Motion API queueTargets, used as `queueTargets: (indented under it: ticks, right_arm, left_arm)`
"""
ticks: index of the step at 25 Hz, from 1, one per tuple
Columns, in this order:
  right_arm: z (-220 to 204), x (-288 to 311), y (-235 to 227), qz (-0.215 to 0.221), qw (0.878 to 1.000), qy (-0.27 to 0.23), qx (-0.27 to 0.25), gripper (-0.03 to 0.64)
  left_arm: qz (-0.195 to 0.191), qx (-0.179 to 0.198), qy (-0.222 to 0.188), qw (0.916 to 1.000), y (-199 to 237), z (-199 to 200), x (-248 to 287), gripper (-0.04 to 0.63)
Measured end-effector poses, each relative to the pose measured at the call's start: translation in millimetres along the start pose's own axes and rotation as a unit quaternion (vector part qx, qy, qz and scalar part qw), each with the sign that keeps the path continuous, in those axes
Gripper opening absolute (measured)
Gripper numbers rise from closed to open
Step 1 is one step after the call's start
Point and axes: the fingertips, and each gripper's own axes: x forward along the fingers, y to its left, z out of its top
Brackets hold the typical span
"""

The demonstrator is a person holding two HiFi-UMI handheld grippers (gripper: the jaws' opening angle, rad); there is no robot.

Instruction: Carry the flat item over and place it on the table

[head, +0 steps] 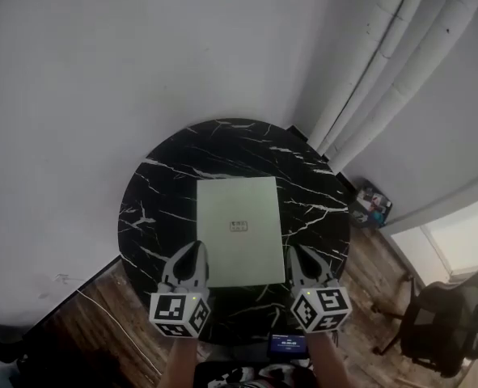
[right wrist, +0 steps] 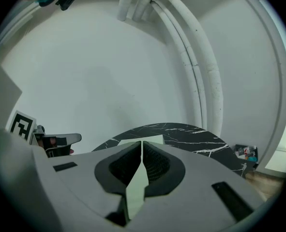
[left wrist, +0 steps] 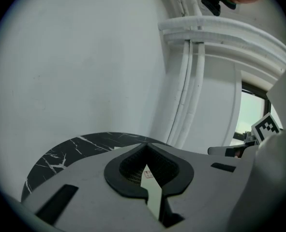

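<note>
Flat item (head: 241,231), long axis toward wall (head: 101,71)

1. The table (head: 154,208) is black marble, with thin white veins streaking right across it.
2. At its centre, the flat item (head: 239,231) is plain pale green, with one small darker mark in the middle.
3. The left gripper (head: 196,253) at 7 o'clock and the right gripper (head: 299,257) at 5 o'clock have light grey jaws and black pads (left wrist: 118,182). Their cubes are white with black square markers.
4. The wall (head: 77,79) is plain off-white, and the pipes (head: 384,63) at 1 o'clock are white too.
5. The floor (head: 101,322) is brown wood grain, and the chair (head: 445,322) at 4 o'clock is black.
</note>
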Motion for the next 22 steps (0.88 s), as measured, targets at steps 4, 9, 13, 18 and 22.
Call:
queueTargets:
  ticks: [4, 9, 13, 18, 22]
  right_arm:
    - [9.2, -29.2, 10.5, -0.006, 1.000, -0.027, -0.006, 0.023]
    - [21.7, -57.5, 27.4, -0.002, 0.998, -0.058, -0.004, 0.023]
    - [43.3, -69.9, 38.3, 0.004, 0.996, -0.088, -0.010, 0.023]
    - [55.6, -85.8, 55.7, 0.014, 0.994, -0.108, -0.019, 0.023]
    - [60.6, -94.8, 61.4, 0.017, 0.993, -0.116, -0.022, 0.023]
  left_arm:
    - [-0.016, 0.002, -0.019, 0.9997, -12.0, 13.4, -22.0, 0.014]
    - [-0.029, 0.028, -0.034, 0.9986, -29.5, 29.7, -49.4, 0.014]
    - [-0.037, 0.053, -0.050, 0.9967, -40.9, 43.6, -68.1, 0.014]
    - [-0.040, 0.052, -0.071, 0.9953, -43.2, 57.6, -86.0, 0.014]
    - [-0.034, 0.063, -0.078, 0.9944, -44.9, 64.5, -93.1, 0.014]
